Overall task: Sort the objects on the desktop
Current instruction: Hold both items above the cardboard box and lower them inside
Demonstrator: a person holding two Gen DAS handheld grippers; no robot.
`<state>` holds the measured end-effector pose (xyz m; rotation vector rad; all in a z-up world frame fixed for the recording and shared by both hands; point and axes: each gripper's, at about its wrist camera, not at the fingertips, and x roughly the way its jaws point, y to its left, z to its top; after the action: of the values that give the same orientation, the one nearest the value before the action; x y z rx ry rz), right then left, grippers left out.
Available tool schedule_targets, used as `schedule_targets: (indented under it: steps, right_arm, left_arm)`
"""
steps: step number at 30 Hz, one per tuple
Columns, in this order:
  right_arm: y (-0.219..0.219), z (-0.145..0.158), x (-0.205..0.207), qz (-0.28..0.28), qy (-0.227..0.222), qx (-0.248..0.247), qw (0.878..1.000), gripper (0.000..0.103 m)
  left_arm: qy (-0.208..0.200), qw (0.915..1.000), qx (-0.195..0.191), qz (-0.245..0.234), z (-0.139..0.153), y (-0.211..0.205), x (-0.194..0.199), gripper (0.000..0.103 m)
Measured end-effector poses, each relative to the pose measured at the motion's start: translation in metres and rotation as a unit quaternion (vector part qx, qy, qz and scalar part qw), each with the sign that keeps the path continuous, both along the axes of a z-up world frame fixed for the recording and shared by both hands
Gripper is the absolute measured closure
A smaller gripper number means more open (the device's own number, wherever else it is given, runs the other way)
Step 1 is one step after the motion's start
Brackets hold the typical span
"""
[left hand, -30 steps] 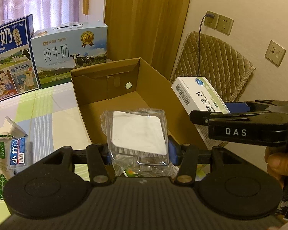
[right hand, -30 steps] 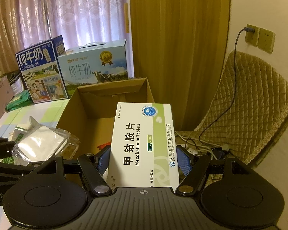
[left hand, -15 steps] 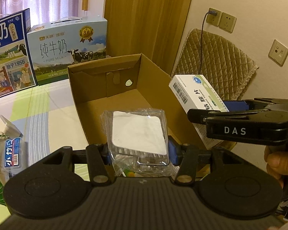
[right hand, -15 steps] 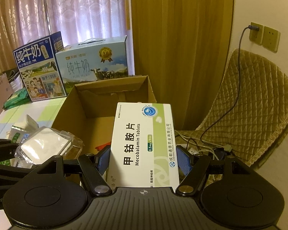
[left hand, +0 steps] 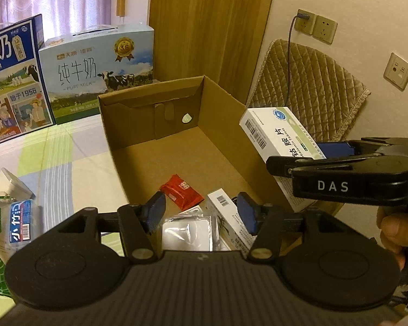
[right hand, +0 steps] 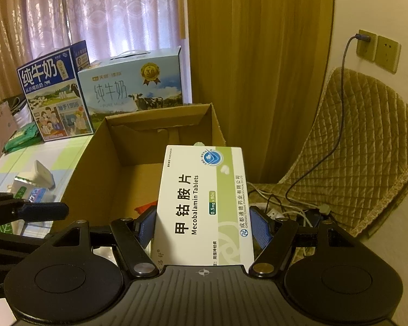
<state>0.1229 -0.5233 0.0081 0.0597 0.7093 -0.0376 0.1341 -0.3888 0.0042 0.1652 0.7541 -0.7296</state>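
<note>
A: Right gripper (right hand: 204, 228) is up over the carton's (left hand: 225, 114) right wall, blue pads clamped on the flanks of the pill box (right hand: 204, 203)

B: And that pill box reads as light and stiff, thin card, likely to dent if squeezed hard. The long side faces look like the sensible hold, and that is where the pads sit

A: Left gripper (left hand: 201, 212) hangs over the carton's near end, fingers apart, nothing between them

B: Below it, on the carton floor by the near wall, lies the clear pack (left hand: 189, 235) with a white pad inside. Soft film, crinkly, probably slippery, so it would want a pinch across the firmer middle

A: What else is down there?

B: A red sachet (left hand: 181, 191) nearer the middle of the floor, and a slim white box (left hand: 228, 216) just beside the pack. Something dark pokes out behind that box, too small to name

A: Hidden bits?

B: Plenty. The left gripper's body covers the carton's near wall and the pack's lower edge. In the right wrist view the pill box blocks most of the floor, only a red corner shows

A: Outside the carton?

B: On the table's left edge sits a bag (left hand: 19, 220) with a blue label, cut off by the frame. A person's thumb (left hand: 391, 228) shows at the right, the rest out of view
</note>
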Motion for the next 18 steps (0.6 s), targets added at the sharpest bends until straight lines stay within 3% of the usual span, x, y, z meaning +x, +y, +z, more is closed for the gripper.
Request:
schedule_targets:
  steps: [18]
  right_arm:
    - [0.009, 0.002, -0.003, 0.014, 0.000, 0.028, 1.000, 0.034]
  left_arm:
    - [0.000, 0.9998, 0.000, 0.021, 0.000, 0.033, -0.003, 0.049]
